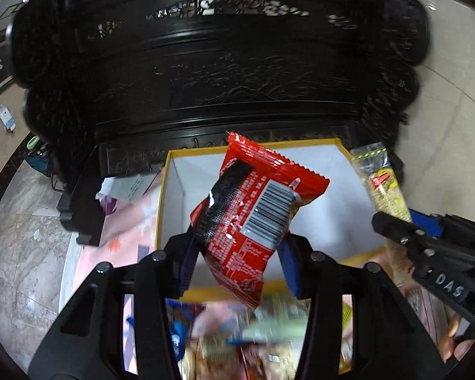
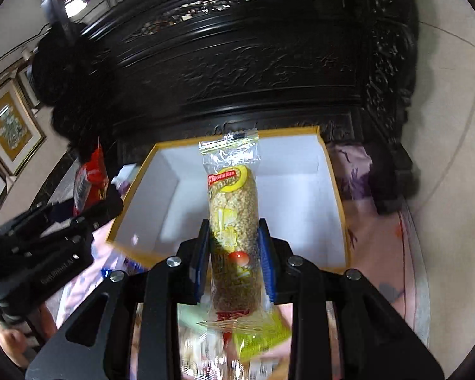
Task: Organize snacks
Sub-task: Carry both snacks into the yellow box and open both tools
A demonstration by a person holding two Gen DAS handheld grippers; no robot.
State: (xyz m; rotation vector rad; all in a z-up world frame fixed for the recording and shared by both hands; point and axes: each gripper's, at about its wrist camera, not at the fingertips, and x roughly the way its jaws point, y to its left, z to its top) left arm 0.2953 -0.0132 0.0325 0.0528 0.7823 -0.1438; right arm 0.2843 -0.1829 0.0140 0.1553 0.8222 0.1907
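A dark carved wooden cabinet (image 1: pixel 218 72) fills the upper half of both views. Below it, at frame centre, sits an open box (image 1: pixel 319 164) with a yellow rim and bare white inside, resting on a pink patterned cloth (image 1: pixel 133 221).

The left gripper (image 1: pixel 237 250) is clamped on a red snack packet (image 1: pixel 253 202), barcode side up, held over the box's near part in the centre of the left view. The right gripper (image 2: pixel 234 253) is closed around a clear tube-shaped pack of puffed grain (image 2: pixel 232 209), upright in the middle of the right view, also above the box.

Loose snacks (image 1: pixel 256 332) lie blurred at the bottom of both frames.

The risks, as I judge them: both grippers crowd the same opening, so they may knock together or release one pack onto the other crookedly. The red packet is pinched near its lower end and tilts, so it could slip or swing out over the rim. The grain pack may crush under a tight squeeze.
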